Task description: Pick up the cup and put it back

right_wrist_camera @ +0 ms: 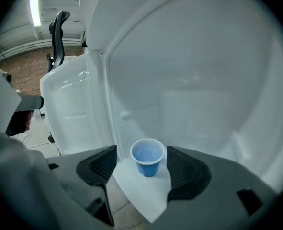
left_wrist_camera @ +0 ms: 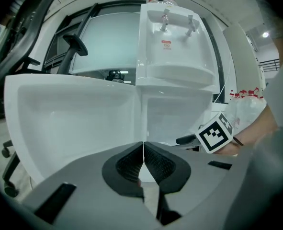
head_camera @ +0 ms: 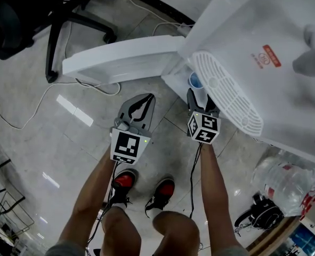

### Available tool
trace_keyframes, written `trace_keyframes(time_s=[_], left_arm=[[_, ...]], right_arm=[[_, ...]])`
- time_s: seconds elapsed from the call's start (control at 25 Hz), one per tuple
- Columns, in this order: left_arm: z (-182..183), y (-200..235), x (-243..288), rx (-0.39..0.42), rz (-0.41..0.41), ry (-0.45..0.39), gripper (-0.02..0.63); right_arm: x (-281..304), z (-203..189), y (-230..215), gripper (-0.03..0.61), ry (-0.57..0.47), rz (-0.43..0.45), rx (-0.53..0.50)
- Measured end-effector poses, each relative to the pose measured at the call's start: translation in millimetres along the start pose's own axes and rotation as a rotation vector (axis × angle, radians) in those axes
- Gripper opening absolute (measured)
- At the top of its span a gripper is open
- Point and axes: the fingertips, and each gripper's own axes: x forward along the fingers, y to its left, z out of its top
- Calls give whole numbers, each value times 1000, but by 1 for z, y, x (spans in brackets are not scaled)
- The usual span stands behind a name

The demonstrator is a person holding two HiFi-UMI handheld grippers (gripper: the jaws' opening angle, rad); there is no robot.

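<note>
A small blue cup (right_wrist_camera: 148, 158) stands upright on the white floor of the water dispenser's lower compartment (right_wrist_camera: 146, 195). My right gripper (right_wrist_camera: 141, 152) is open, its two dark pads on either side of the cup and apart from it. From the head view the cup (head_camera: 195, 81) shows just beyond the right gripper (head_camera: 201, 101), under the dispenser's drip grille (head_camera: 226, 92). My left gripper (head_camera: 146, 99) hangs to the left of it, in front of the open compartment door (head_camera: 120, 63). In the left gripper view its pads (left_wrist_camera: 142, 150) are shut together with nothing between them.
The white water dispenser (head_camera: 253, 41) fills the right side, its door swung open to the left. A black office chair (head_camera: 18, 15) and cables lie on the tiled floor at the left. A large water bottle (head_camera: 285, 180) lies at lower right. The person's shoes (head_camera: 124, 181) are below.
</note>
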Motion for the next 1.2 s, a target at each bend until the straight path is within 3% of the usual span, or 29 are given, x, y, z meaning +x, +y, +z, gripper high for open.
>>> trace_keyframes(time_s=[0.24, 0.88, 1.2], left_arm=[[-6, 10, 10, 5, 14, -6, 25], [-14, 23, 20, 10, 32, -9, 25], [0, 20, 6, 6, 31, -13, 25]], right_arm=[[29, -14, -12, 350, 29, -33, -9], [50, -19, -18, 321, 35, -40, -27], [29, 4, -3, 318, -11, -20, -54]])
